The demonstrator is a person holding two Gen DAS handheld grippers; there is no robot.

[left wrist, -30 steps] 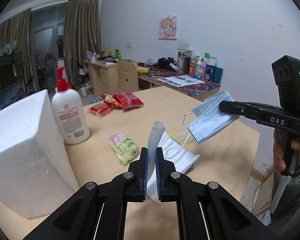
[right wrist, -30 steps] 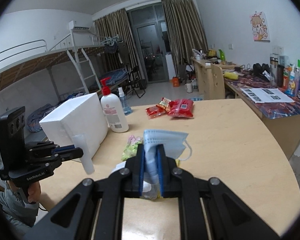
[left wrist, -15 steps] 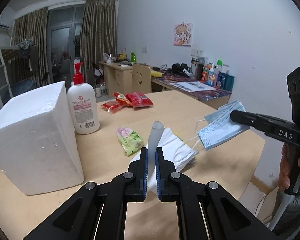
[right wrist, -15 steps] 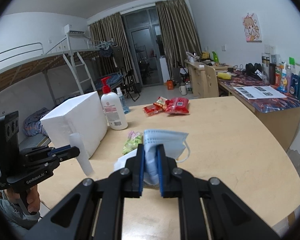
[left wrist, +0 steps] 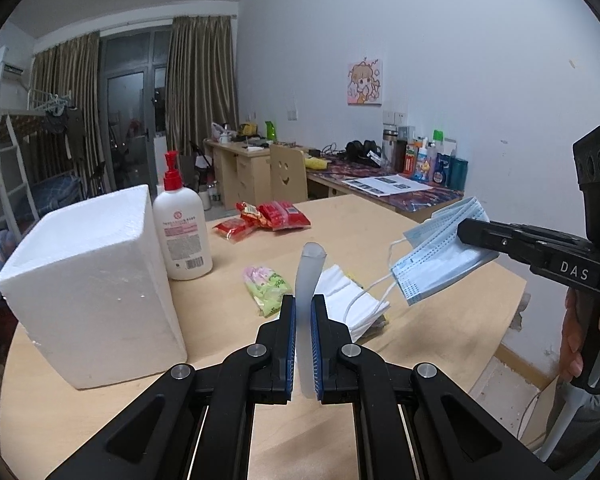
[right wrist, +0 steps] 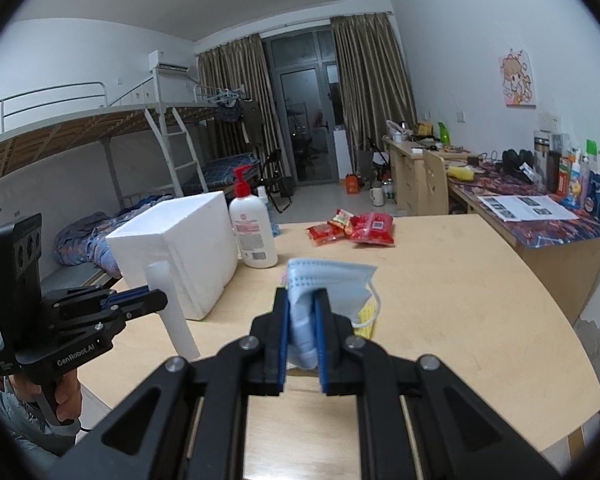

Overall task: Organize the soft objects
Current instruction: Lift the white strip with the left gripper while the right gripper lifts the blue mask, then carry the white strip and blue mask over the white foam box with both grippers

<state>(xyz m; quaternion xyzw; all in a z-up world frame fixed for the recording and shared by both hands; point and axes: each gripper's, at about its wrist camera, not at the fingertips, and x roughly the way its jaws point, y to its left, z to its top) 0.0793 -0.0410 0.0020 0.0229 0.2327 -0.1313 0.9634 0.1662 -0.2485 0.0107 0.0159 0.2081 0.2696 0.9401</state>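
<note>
My left gripper (left wrist: 303, 305) is shut on a translucent white plastic bag (left wrist: 308, 276), held upright above the table; it also shows in the right wrist view (right wrist: 172, 312). My right gripper (right wrist: 302, 300) is shut on a blue face mask (right wrist: 324, 280), held in the air to the right of the left gripper; the mask shows in the left wrist view (left wrist: 440, 264) with its ear loops hanging. A stack of white masks (left wrist: 352, 300) lies on the table below.
A white foam box (left wrist: 88, 280) stands at the left of the wooden table (left wrist: 440, 336), with a red-capped lotion bottle (left wrist: 182, 232) behind it. A green snack packet (left wrist: 266, 288) and red snack packets (left wrist: 268, 218) lie on the table.
Both grippers have risen and drawn back from the table with their loads. The foam box and bottle now sit further inside the left wrist view.
</note>
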